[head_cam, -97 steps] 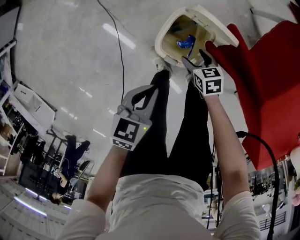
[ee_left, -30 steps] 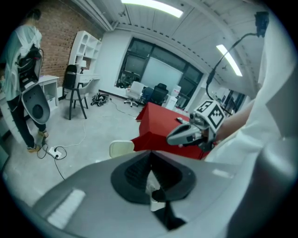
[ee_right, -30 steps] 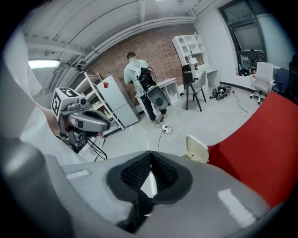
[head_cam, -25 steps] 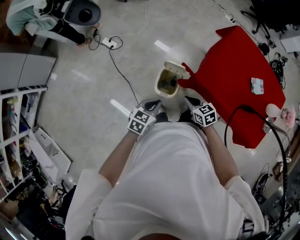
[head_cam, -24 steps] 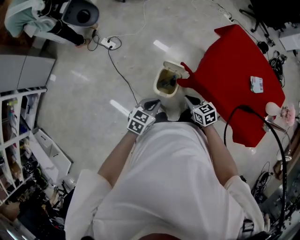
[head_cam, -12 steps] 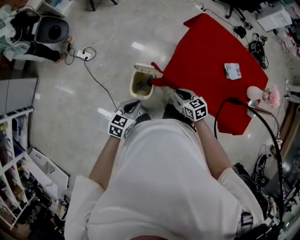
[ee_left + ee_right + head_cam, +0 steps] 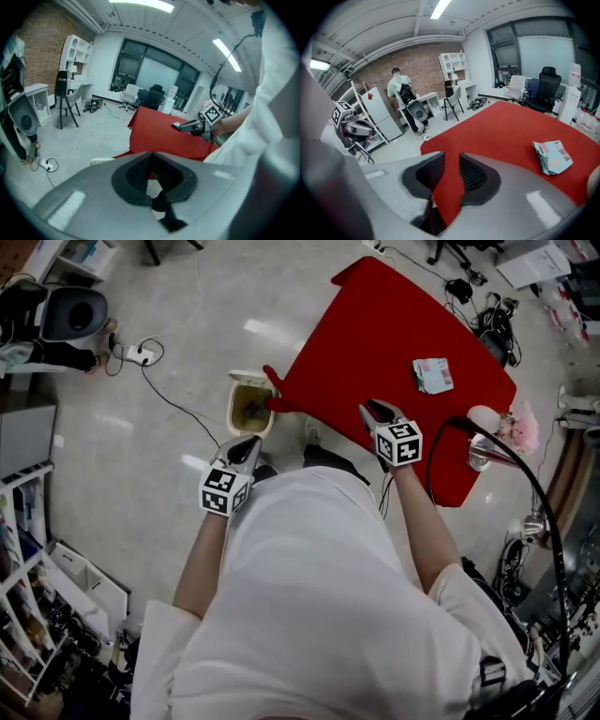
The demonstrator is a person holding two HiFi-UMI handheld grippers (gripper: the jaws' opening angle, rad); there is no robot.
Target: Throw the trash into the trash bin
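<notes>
Both grippers are now sitting further round toward the red table (image 7: 394,343) than a second ago, when they were facing the trash bin (image 7: 234,407) off the table's near left corner. The right gripper (image 7: 373,411) is now reaching over the table's near edge. Its jaws have just been opening and are standing apart, with only red tabletop showing through the gap. The left gripper (image 7: 251,442) is hanging beside the table, just short of the bin, with its jaws together on nothing.

The trash, a crumpled pale blue and pink wrapper (image 7: 432,375), is lying on the table toward its far right side, well apart from both grippers.

The step in hand is probably reaching for that wrapper. Doing it well likely means widening the right jaws further, coming down over the wrapper's raised folds and avoiding pinching the tabletop.

Both forearms are stretching forward from white sleeves, elbows bent. The right arm is angling out over the table and the left is staying close to the body, with both grippers tilting downward.
</notes>
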